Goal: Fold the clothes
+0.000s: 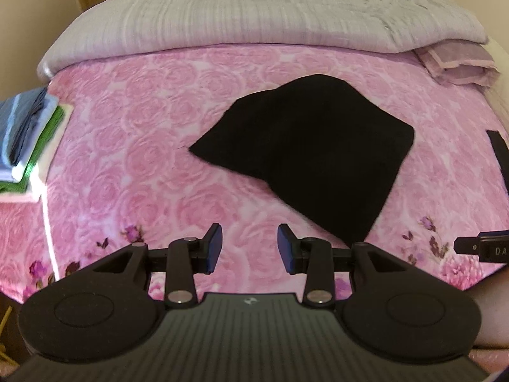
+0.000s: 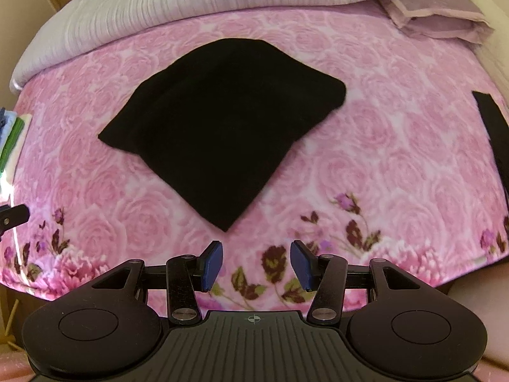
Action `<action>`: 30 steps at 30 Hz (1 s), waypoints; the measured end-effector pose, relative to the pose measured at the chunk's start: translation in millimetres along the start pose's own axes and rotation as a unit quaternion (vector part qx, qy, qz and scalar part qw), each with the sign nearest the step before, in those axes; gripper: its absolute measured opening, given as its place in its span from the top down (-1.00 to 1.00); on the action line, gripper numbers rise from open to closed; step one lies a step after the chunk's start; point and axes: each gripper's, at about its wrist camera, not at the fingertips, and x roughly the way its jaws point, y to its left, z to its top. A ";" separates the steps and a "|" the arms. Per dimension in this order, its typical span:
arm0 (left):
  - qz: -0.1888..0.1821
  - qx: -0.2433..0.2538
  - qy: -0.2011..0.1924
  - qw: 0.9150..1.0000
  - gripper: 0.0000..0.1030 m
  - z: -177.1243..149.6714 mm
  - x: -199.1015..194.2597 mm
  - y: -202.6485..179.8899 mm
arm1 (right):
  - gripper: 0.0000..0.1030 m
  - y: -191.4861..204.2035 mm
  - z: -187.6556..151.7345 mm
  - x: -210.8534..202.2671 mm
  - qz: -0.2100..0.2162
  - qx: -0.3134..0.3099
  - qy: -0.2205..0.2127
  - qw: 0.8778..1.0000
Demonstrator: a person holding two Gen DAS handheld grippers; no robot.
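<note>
Pink rose bedspread [image 2: 366, 146] under folded black garment [image 2: 222, 121]; both grippers' fingers apart, empty.

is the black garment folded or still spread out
Folded. The black garment lies as a compact four-cornered bundle on the pink floral blanket, with a layered edge showing at its left side.

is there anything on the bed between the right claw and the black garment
Nothing visible. The right claw is open, and only bare pink floral blanket lies between it and the near corner of the black folded garment.
</note>
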 end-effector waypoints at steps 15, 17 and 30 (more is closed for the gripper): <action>0.029 -0.048 0.018 0.998 0.34 4.1 37.3 -16.0 | 0.01 -81.9 25.5 48.7 -0.044 0.012 -0.001 0.999; 0.024 -0.042 0.018 0.999 0.34 5.7 43.1 -17.0 | 0.01 -85.1 25.8 51.3 -0.050 0.016 0.001 0.999; -0.044 0.090 0.051 0.994 0.34 42.9 128.1 17.6 | 0.01 -43.9 6.5 79.7 -0.099 0.105 0.009 0.989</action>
